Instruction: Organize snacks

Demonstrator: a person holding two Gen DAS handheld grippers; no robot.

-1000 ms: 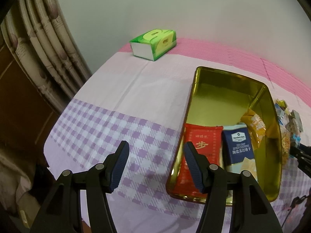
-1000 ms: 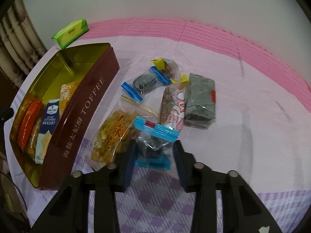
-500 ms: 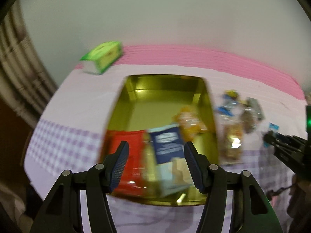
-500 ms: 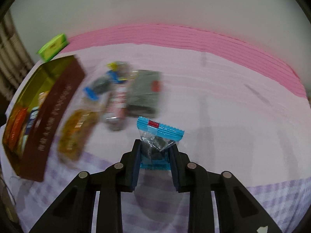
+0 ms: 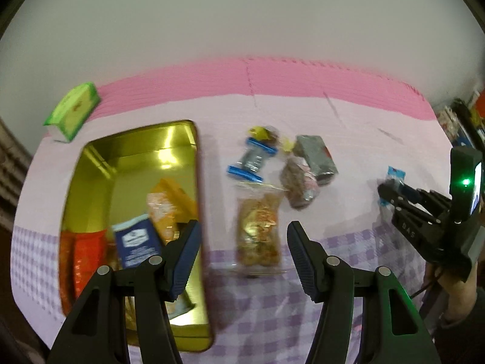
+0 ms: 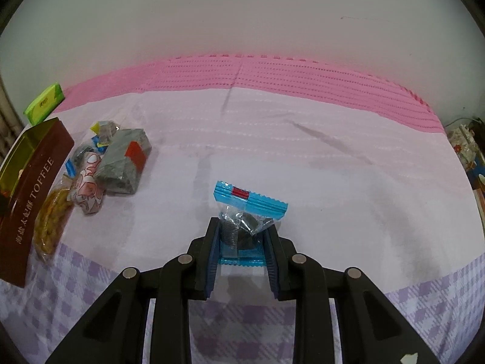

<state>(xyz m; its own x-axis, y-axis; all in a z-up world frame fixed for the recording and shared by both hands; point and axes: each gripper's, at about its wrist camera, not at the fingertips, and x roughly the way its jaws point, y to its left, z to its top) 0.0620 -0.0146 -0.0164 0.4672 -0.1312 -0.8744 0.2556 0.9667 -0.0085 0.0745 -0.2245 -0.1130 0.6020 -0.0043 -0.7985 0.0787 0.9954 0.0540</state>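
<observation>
The right gripper (image 6: 241, 244) is clamped on a blue-edged clear snack packet (image 6: 247, 212), pinched at its lower body with the sealed top standing free above the fingertips; the slick film could slip or twist out during carriage, in my judgement. The left gripper (image 5: 242, 257) stands open and empty above a golden fried-snack bag (image 5: 259, 233). The toffee tin (image 6: 28, 188) lies at 9 o'clock in the right wrist view, showing only its brown lettered wall. The left wrist view alone reveals its gold interior and the packets already inside, plus the person's hand (image 5: 454, 291) at 4 o'clock.
</observation>
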